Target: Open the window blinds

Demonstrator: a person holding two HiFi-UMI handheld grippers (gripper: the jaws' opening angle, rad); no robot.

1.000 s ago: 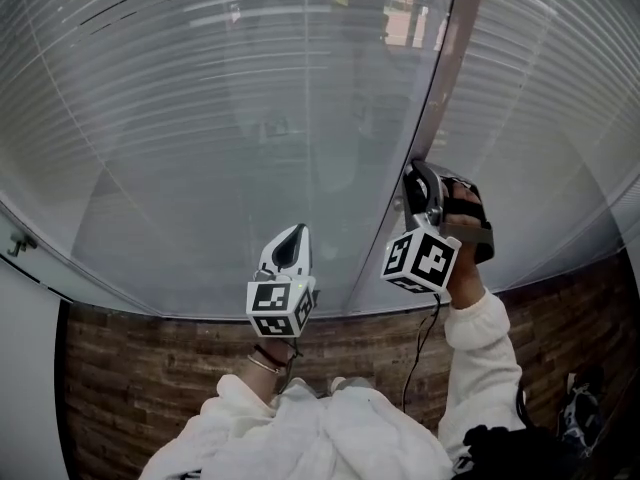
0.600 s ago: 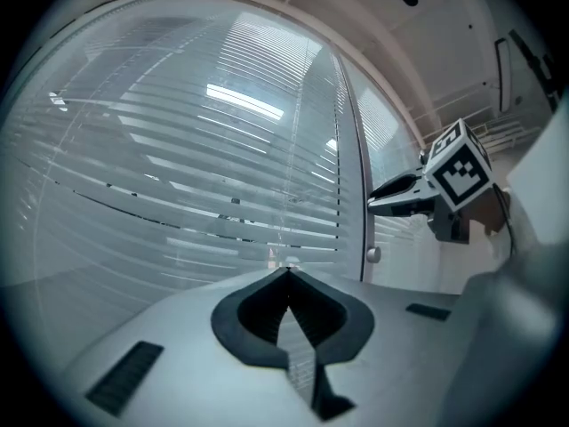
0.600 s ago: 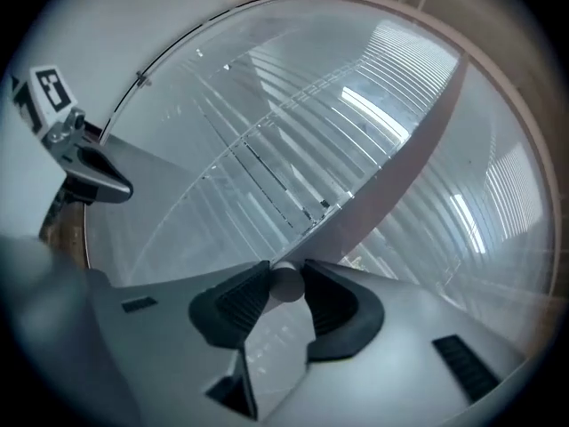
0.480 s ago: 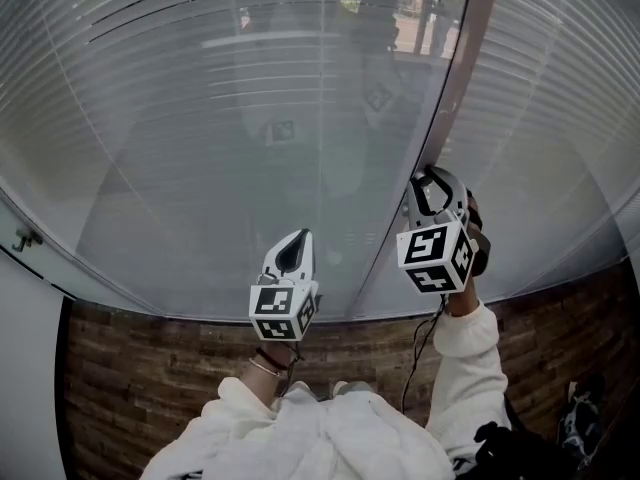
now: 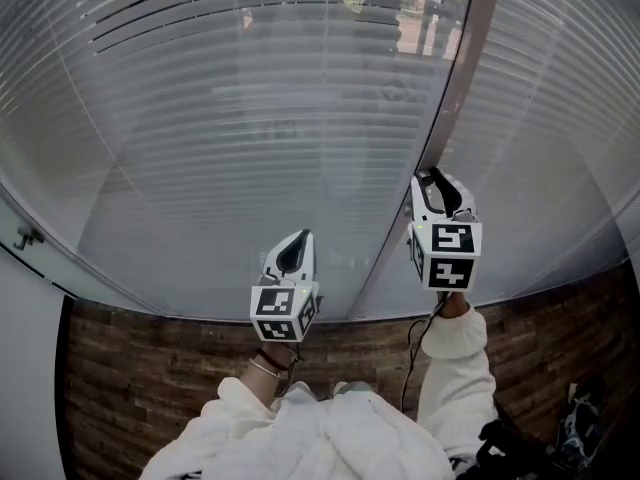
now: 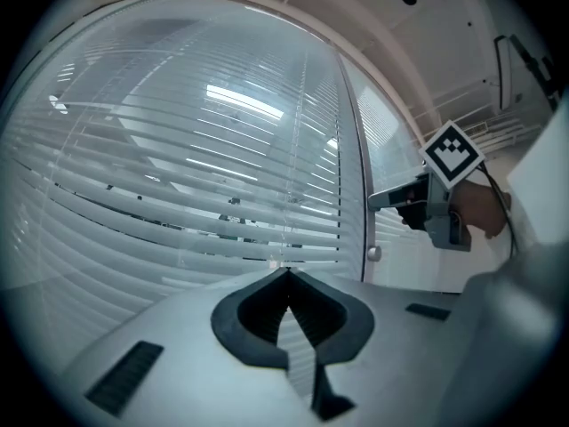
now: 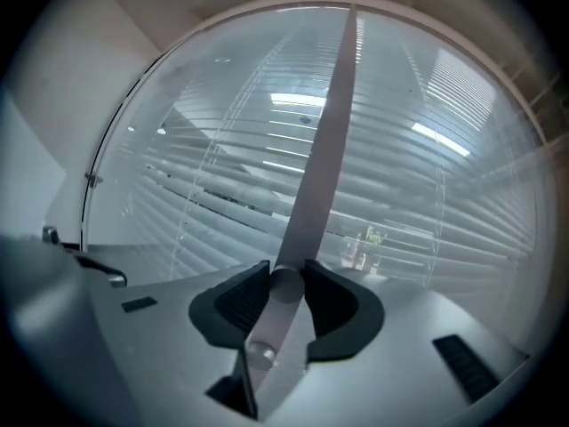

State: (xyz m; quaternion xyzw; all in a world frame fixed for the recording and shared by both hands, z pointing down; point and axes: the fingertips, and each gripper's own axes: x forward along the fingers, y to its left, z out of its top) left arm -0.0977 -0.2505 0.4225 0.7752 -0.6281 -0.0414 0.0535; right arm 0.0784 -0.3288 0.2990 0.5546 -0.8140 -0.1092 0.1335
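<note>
Right gripper jaws: clamped on the tilt wand, pads pressing on either side of the rod just above its capped lower end. The wand runs up from my jaws along the line where the two blinds meet, one panel to its left and one to its right. Slats on both sides of the wand lie tilted, with thin strips of outdoor light between them. Left gripper jaws: tips pressed together, nothing between them. It sits left of the wand and well apart from it, pointing level at the left panel. Below the wand, under the window's lower edge, is a brown brick wall. My white sleeve reaches up toward the wand.
</note>
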